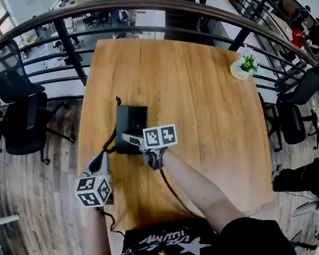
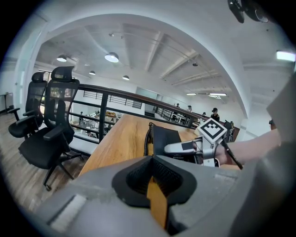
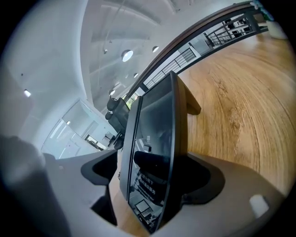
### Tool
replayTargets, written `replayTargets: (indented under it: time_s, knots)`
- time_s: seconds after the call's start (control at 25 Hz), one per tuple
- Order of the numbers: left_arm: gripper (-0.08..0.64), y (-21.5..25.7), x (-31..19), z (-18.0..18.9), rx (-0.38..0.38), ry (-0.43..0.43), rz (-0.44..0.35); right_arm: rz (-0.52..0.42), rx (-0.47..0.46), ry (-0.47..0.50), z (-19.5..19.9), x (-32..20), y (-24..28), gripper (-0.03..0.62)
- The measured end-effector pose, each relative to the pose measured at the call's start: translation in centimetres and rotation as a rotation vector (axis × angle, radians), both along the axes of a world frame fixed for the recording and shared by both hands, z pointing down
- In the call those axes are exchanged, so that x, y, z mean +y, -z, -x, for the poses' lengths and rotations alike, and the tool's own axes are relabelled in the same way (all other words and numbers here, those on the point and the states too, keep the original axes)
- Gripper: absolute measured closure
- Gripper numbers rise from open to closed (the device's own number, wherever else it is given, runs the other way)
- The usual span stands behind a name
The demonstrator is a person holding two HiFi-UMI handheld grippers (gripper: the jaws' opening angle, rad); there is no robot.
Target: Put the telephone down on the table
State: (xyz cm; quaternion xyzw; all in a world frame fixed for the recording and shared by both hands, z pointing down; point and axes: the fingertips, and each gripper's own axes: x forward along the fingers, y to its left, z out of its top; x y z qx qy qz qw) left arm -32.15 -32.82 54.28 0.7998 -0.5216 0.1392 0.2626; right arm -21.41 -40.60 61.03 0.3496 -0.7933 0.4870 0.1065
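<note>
Desk (image 1: 201, 92): pale wood, filling the middle of the head view, with plank floor all round it.
Railing (image 1: 137, 8): dark and curved, running behind the desk's far edge.
Chairs (image 1: 11, 99): black office chairs on the floor to the left of the desk.
Telephone (image 1: 130, 121): black, resting on the desk left of the middle. The right gripper view sees it edge-on, glossy face turned to the left of that view.
Right claw (image 1: 125, 141): jaws spread wide, one on each side of the telephone's near end. A strip of desk shows between one jaw and the casing, so it has no hold on it.
Left claw (image 1: 102, 156): jaws together at the tips with nothing between them. It hangs at the desk's near left edge, pointing toward the telephone and apart from it.
Cord (image 1: 111, 140): black coil running from the telephone's left side toward the near edge.
Plant (image 1: 246, 65): small and green in a white pot, at the desk's far right corner.
</note>
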Motion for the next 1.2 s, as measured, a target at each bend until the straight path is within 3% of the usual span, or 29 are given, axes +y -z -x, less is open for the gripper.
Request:
replayTargets:
  time_s: [0.44,0.72,1.2]
  knots:
    - [0.558,-1.4,3.3,1.4,0.025,0.012,-0.008,-0.096,0.133,0.008,-2.0,2.8,0.3,0.156]
    - [0.558,-1.0,6.3,0.2,0.025,0.012,-0.021,-0.172,0.158,0.035,-3.5,6.7,1.3,0.29]
    - [0.558,1.5,10.9,-2.7,0.008,0.03,-0.032,-0.245,0.118,0.054,-5.4,11.2,5.2,0.397]
